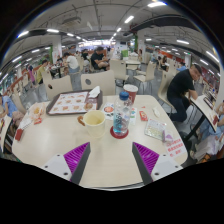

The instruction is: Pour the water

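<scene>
The gripper [111, 160] is hovering low over a round pale table [60, 140] with its fingers spread wide and nothing between them; the purple pads [76, 155] are facing each other across bare tabletop. Beyond the fingers, near the table's middle, a clear water bottle [121, 113] is standing upright, its long axis running vertical and its cap pointing up; it is sitting on a small red coaster [119, 133]. Just beside the bottle a cream mug [93, 121] is standing upright with its mouth facing up. Behind them a tray [68, 102] is lying flat, and a paper cup [131, 93] is standing further back. Beyond the table, people are sitting in a busy hall, one in dark clothes [181, 88] leaning over a neighbouring table.
</scene>
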`<state>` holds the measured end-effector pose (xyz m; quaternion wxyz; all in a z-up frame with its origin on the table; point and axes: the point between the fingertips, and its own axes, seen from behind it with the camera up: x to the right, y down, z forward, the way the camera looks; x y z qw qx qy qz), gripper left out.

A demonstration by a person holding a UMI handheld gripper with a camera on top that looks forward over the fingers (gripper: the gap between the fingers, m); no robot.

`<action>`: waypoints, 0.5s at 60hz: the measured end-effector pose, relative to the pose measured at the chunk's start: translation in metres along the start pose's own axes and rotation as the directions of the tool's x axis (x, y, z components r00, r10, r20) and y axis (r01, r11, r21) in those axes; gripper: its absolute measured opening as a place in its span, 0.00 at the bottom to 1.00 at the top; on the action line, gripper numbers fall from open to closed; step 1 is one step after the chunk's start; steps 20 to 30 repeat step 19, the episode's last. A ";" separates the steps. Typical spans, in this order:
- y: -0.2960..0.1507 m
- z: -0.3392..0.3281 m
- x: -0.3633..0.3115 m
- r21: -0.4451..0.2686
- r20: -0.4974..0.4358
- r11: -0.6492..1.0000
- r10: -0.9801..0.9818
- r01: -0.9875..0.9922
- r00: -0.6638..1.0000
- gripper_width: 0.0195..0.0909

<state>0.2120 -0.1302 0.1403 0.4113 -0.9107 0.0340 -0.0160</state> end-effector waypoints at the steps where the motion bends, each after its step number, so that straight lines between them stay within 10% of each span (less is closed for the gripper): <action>1: -0.001 -0.001 0.000 0.003 -0.001 1.000 -0.003 0.003 1.000 0.92; 30: -0.004 -0.004 -0.004 0.006 -0.027 0.998 -0.055 0.055 0.998 0.92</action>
